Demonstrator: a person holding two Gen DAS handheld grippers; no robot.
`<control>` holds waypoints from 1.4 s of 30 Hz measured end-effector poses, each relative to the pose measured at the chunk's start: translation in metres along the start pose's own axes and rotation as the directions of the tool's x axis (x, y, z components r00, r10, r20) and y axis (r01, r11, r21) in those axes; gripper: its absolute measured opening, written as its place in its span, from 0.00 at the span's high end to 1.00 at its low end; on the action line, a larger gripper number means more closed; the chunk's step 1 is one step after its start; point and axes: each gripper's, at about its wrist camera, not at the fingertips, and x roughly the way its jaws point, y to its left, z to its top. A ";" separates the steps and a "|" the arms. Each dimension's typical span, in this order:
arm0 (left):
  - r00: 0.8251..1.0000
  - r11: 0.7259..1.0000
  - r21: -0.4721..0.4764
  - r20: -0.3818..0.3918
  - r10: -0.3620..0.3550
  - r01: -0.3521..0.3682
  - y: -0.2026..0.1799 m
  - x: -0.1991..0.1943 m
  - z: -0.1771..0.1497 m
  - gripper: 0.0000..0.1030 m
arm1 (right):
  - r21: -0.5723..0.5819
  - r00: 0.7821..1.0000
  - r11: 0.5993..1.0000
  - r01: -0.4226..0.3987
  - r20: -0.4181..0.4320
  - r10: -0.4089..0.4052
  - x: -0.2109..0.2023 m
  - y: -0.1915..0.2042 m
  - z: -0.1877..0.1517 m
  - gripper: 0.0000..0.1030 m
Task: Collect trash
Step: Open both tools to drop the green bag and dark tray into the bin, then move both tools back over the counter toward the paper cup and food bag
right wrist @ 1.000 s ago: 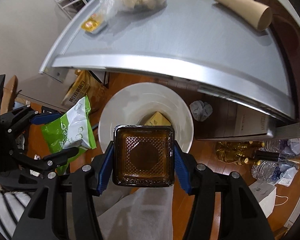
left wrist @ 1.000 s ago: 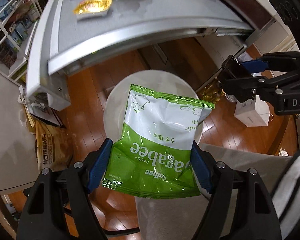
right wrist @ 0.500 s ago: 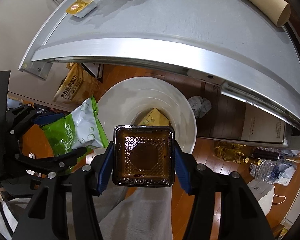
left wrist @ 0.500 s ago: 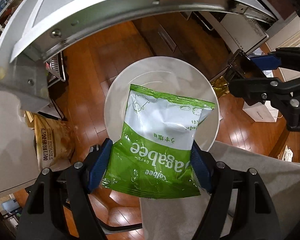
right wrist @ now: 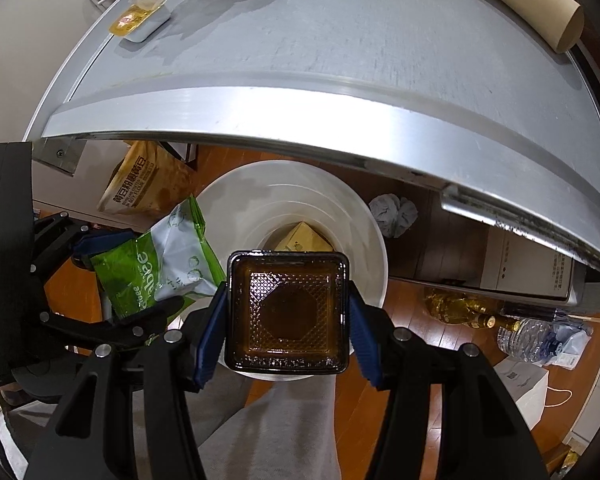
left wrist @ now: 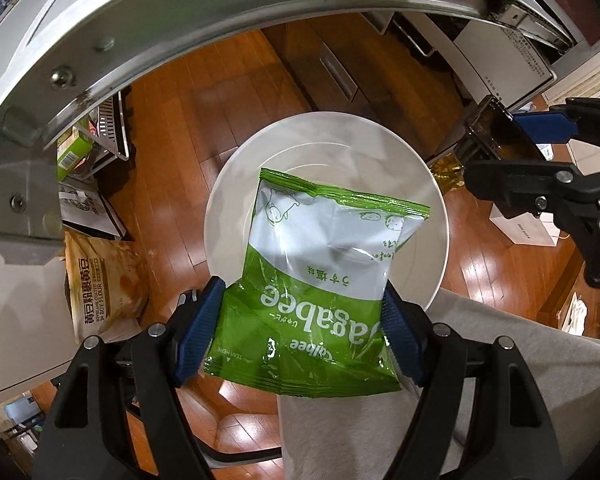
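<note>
My left gripper [left wrist: 304, 332] is shut on a green and white Jagabee snack bag [left wrist: 324, 276] and holds it over the open white trash bin [left wrist: 236, 184] on the floor. The bag also shows in the right wrist view [right wrist: 160, 268]. My right gripper [right wrist: 286, 320] is shut on a square brown plastic tray [right wrist: 288, 312] held above the same bin [right wrist: 364, 224]; the tray also shows at the right of the left wrist view [left wrist: 500, 136]. A tan carton [right wrist: 300, 238] lies inside the bin.
The grey metal table [right wrist: 340, 52] is above the bin, with a cardboard tube [right wrist: 520, 4], a small yellow packet [right wrist: 136, 22] and a clear bag on it. A soy flour bag [left wrist: 100, 280], crumpled paper [right wrist: 394, 214] and bottles [right wrist: 472, 312] lie on the wood floor.
Both grippers have dropped below the table edge and moved closer to the bin, with the snack bag and the tray still held. The snack bag now overlaps the bin's opening.
</note>
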 end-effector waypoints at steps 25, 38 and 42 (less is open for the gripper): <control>1.000 1.000 0.005 -0.013 0.007 -0.007 0.004 -0.006 0.000 0.16 | 0.033 1.000 0.999 0.014 0.003 -0.014 -0.014 -0.010 0.003 0.19; 0.979 0.997 -0.051 0.198 -0.040 0.051 0.015 -0.095 -0.002 0.15 | -0.086 0.876 0.956 0.281 0.431 -0.219 -0.163 -0.003 0.043 0.05; 0.963 0.996 -0.058 0.264 -0.055 0.073 0.015 -0.111 0.012 0.13 | -0.076 0.860 0.952 0.297 0.454 -0.232 -0.168 -0.020 0.107 0.05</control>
